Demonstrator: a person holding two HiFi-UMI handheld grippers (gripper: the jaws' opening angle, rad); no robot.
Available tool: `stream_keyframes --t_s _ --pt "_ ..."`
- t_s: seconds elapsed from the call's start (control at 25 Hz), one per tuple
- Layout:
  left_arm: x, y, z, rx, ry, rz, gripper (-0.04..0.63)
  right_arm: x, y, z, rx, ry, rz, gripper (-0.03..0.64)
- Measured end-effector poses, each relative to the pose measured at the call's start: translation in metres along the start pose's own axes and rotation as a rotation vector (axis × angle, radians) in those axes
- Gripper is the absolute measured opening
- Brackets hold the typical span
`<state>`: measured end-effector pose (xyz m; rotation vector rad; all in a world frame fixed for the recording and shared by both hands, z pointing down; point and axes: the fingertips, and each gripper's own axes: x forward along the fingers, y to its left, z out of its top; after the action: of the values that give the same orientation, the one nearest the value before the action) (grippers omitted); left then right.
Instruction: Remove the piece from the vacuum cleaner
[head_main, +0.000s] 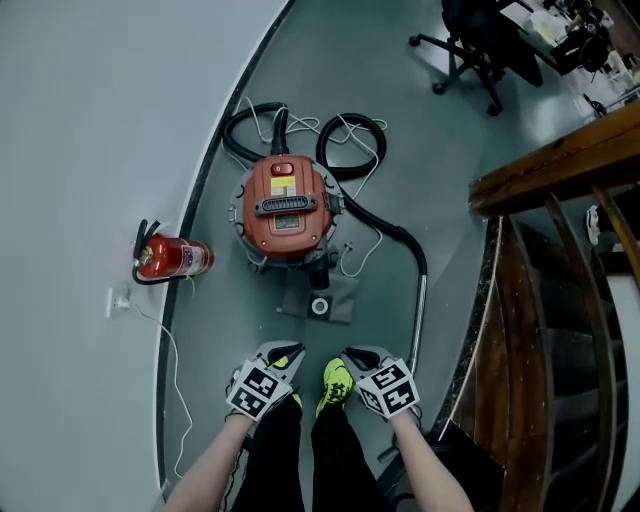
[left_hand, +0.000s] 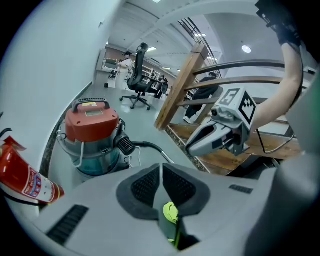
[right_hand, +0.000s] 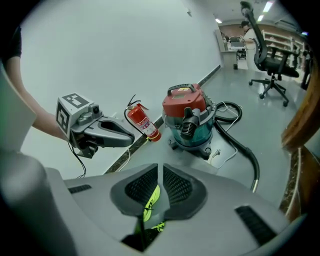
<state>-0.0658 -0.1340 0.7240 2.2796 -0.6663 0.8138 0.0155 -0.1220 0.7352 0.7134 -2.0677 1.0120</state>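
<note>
Nearest the camera, the person stands on a grey floor (head_main: 420, 130) in dark trousers, with a yellow shoe (head_main: 335, 382) showing between the two forearms.

The left gripper (head_main: 290, 353) and the right gripper (head_main: 350, 353) are held side by side just above the shoes, close together but apart, both pointing towards the machine. On the left gripper the jaws stand almost together with only a thin slit between the pads, and nothing is in them. The right gripper's jaws are equally narrow and also empty. Neither gripper touches anything.

Ahead of the jaws a grey flat piece (head_main: 335, 296) with a white ring lies on the floor, against the front of the vacuum cleaner (head_main: 288, 210). Whether it is attached to the machine cannot be told.

The vacuum cleaner stands upright, with a red top, a carrying handle and a teal drum. A black hose (head_main: 400, 238) leaves its side, curves to the right and joins a metal tube (head_main: 418, 320) that lies on the floor. More hose and a white cable (head_main: 365, 250) loop behind and beside it.

To the left, a red fire extinguisher (head_main: 172, 258) lies on its side at the foot of the curved wall. A wooden railing (head_main: 555, 165) runs along the right. Farthest off stands a black office chair (head_main: 470, 45).
</note>
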Motion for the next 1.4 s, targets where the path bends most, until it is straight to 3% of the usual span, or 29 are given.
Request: stream_keyframes --t_s 0.48,0.88,1.08,1.4 --pt "-0.060 -0.021 0.055 -0.026 -0.009 0.041 0.028 -0.062 0.036 0.049 0.042 -0.053 0.002 0.043" --pt "-0.096 -0.040 0.085 -0.124 -0.038 0.006 0.026 -0.099 0.056 0.076 0.045 -0.072 -0.009 0.040" --pt "-0.113 -0.061 0.102 -0.097 -0.052 -0.008 0.011 -0.119 0.074 0.084 0.042 -0.082 0.010 0.021" --pt "-0.146 -0.069 0.128 -0.145 -0.096 -0.012 0.011 -0.144 0.103 0.090 0.028 -0.071 0.023 0.020"
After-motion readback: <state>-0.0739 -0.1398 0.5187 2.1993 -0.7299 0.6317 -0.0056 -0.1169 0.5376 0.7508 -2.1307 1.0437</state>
